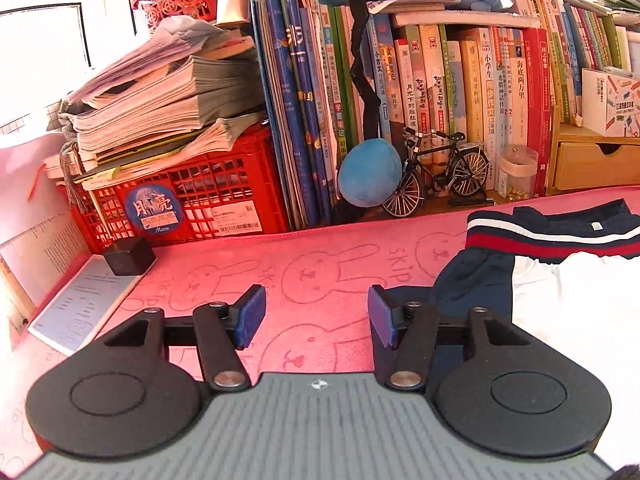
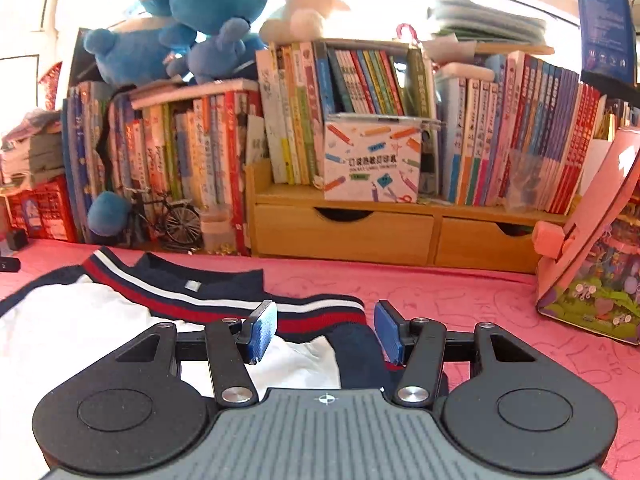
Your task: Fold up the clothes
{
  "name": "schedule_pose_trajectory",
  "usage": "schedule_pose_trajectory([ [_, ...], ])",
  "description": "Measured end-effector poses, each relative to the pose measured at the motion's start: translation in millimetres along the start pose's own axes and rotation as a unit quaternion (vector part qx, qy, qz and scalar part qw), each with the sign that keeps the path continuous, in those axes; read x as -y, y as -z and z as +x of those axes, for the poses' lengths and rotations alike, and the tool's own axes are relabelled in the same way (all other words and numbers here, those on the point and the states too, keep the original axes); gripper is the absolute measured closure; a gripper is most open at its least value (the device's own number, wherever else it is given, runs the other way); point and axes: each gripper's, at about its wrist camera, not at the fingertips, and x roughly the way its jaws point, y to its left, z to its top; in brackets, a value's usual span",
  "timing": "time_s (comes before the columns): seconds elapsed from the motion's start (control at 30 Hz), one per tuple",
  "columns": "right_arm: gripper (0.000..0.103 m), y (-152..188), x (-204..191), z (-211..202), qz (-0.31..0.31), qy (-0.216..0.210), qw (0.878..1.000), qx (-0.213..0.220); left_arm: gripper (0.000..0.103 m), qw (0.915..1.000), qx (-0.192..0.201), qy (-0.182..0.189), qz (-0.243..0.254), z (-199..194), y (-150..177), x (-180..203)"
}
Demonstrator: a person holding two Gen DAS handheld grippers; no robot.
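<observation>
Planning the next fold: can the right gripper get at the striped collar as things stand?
Probably yes. The right gripper is open with nothing between its pads, and the striped collar lies flat on the pink mat just ahead of the fingertips, with nothing on top of it.

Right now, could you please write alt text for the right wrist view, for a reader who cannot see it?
The right gripper hovers open, fingers apart and holding nothing, over a white and navy shirt with a red-striped collar, spread on a pink bunny-print cloth. Behind it, crowded books stand on wooden drawers, with blue plush toys on top.
</observation>
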Motion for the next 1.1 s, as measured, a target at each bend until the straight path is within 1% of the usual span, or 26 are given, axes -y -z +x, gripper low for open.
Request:
schedule_pose_trajectory([
  [0.03,0.053,-2.2,-10.7,-1.7,-0.014,-0.018,1.000,-0.004,0.048,0.9997,0.012,0.020,-0.007,-10.9,-0.6,0.0],
  [0.07,0.058,-4.2,-21.8,-2.5,-0.027,-0.035,0.999,-0.009,0.048,0.9990,0.023,0.037,-0.005,-20.5,-2.1,6.1],
  [0.13,0.061,-4.7,-50.2,8.7,-0.047,-0.074,0.995,-0.039,0.047,0.9967,0.041,0.069,0.010,-38.3,-4.9,24.2],
  [0.2,0.063,-0.2,-79.6,25.4,-0.052,-0.096,0.991,-0.074,0.040,0.9928,0.044,0.108,0.027,-49.0,-6.8,45.8],
  [0.23,0.063,5.7,-93.6,35.6,-0.046,-0.115,0.987,-0.097,0.038,0.9897,0.041,0.133,0.035,-51.5,-7.3,59.4],
  [0.27,0.067,11.4,-106.8,44.9,-0.040,-0.133,0.983,-0.118,0.037,0.9874,0.037,0.149,0.039,-51.2,-6.5,69.3],
  [0.33,0.067,19.8,-120.4,48.9,-0.025,-0.155,0.980,-0.120,0.037,0.9860,0.025,0.157,0.049,-41.9,-1.6,87.0],
  [0.4,0.067,23.0,-128.9,40.8,-0.038,-0.171,0.979,-0.106,0.038,0.9878,0.001,0.146,0.056,-25.8,5.9,98.5],
  [0.43,0.067,22.3,-126.0,38.9,-0.032,-0.181,0.977,-0.108,0.037,0.9894,-0.008,0.129,0.066,-17.5,12.0,102.1],
  [0.47,0.068,23.3,-119.7,36.3,-0.034,-0.166,0.979,-0.111,0.037,0.9909,-0.012,0.109,0.079,-11.2,17.8,104.0],
  [0.53,0.068,25.5,-106.9,31.2,-0.038,-0.137,0.983,-0.116,0.032,0.9910,0.000,0.074,0.112,-5.0,38.2,97.2],
  [0.57,0.068,27.0,-99.8,28.5,-0.043,-0.120,0.985,-0.118,0.028,0.9908,0.007,0.074,0.114,-5.2,44.1,90.7],
  [0.6,0.068,31.8,-87.4,25.3,-0.063,-0.083,0.988,-0.113,0.025,0.9910,0.012,0.075,0.111,-7.8,47.7,82.4],
  [0.63,0.067,36.6,-75.0,22.0,-0.084,-0.045,0.990,-0.107,0.025,0.9915,0.016,0.065,0.112,-10.8,49.7,75.6],
  [0.7,0.067,46.0,-49.9,15.3,-0.122,0.030,0.987,-0.096,0.021,0.9911,0.019,0.030,0.128,-12.6,53.2,65.1],
  [0.73,0.067,49.2,-35.7,11.7,-0.126,0.059,0.986,-0.091,0.021,0.9917,0.016,0.021,0.126,-12.5,55.6,57.5],
  [0.77,0.063,52.0,-22.5,7.8,-0.129,0.087,0.984,-0.086,0.020,0.9924,0.011,0.014,0.121,-12.3,58.2,49.5],
  [0.83,0.058,50.5,-12.9,-5.0,-0.114,0.113,0.984,-0.080,0.016,0.9943,0.004,0.002,0.107,-13.8,62.2,34.7],
  [0.87,0.052,49.8,-8.1,-11.4,-0.107,0.127,0.983,-0.077,0.015,0.9952,0.004,-0.010,0.097,-17.5,63.1,31.0],
  [0.9,0.052,49.1,-3.3,-17.8,-0.100,0.140,0.982,-0.075,0.017,0.9955,0.007,-0.030,0.090,-23.1,63.0,30.7],
  [0.93,0.052,48.3,1.5,-24.2,-0.092,0.153,0.981,-0.072,0.019,0.9957,0.012,-0.035,0.085,-31.2,62.0,32.3],
  [0.97,0.052,47.6,4.8,-30.8,-0.085,0.163,0.981,-0.068,0.020,0.9965,0.021,-0.020,0.078,-41.9,60.3,36.0],
  [1.07,0.051,44.7,-23.1,-54.9,-0.065,0.110,0.991,-0.034,0.020,0.9966,0.047,0.033,0.058,-73.9,55.8,51.1],
  [1.1,0.049,44.8,-37.7,-59.2,-0.051,0.078,0.995,-0.028,0.020,0.9958,0.052,0.053,0.053,-83.5,55.3,58.9],
])
